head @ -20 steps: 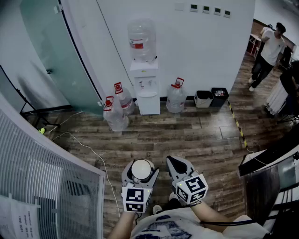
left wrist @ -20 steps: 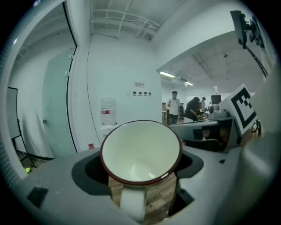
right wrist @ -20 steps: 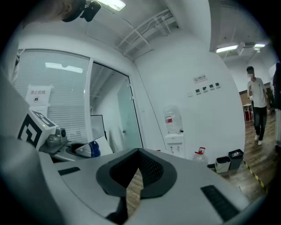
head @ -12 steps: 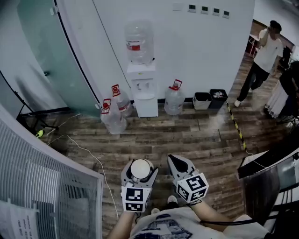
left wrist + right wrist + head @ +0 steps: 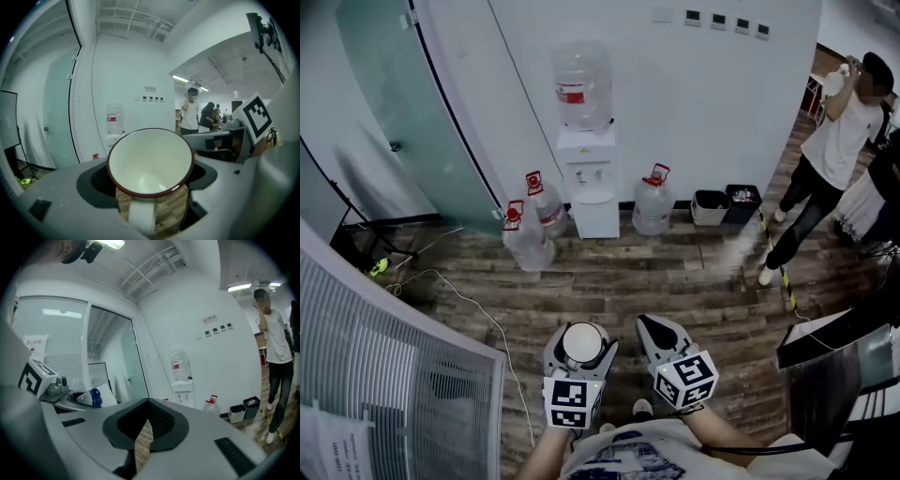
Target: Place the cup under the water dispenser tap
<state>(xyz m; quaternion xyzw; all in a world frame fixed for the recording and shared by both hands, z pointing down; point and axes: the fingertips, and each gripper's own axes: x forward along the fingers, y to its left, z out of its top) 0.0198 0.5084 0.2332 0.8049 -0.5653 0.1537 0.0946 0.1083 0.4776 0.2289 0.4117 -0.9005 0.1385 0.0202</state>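
My left gripper [image 5: 581,330] is shut on a white cup [image 5: 584,341] with a dark red rim; the cup [image 5: 150,161] sits upright between the wide-set jaws, its handle facing me. My right gripper [image 5: 651,325] hangs beside it on the right, shut and empty, its jaw tips meeting [image 5: 148,401]. The white water dispenser [image 5: 589,178] stands against the far wall with a clear bottle [image 5: 580,82] on top, its taps above a small shelf. It is several steps away across the wooden floor, and shows small in both gripper views [image 5: 114,129] [image 5: 180,380].
Three water jugs [image 5: 532,234] [image 5: 548,199] [image 5: 652,202] stand on the floor beside the dispenser. Two bins [image 5: 724,204] sit to its right. A person [image 5: 820,169] stands at far right near striped floor tape. A cable [image 5: 478,314] crosses the floor left; a desk [image 5: 834,366] is right.
The person at the right has stepped further into the room, toward the striped tape. Both grippers keep their place, the cup still in the left one.
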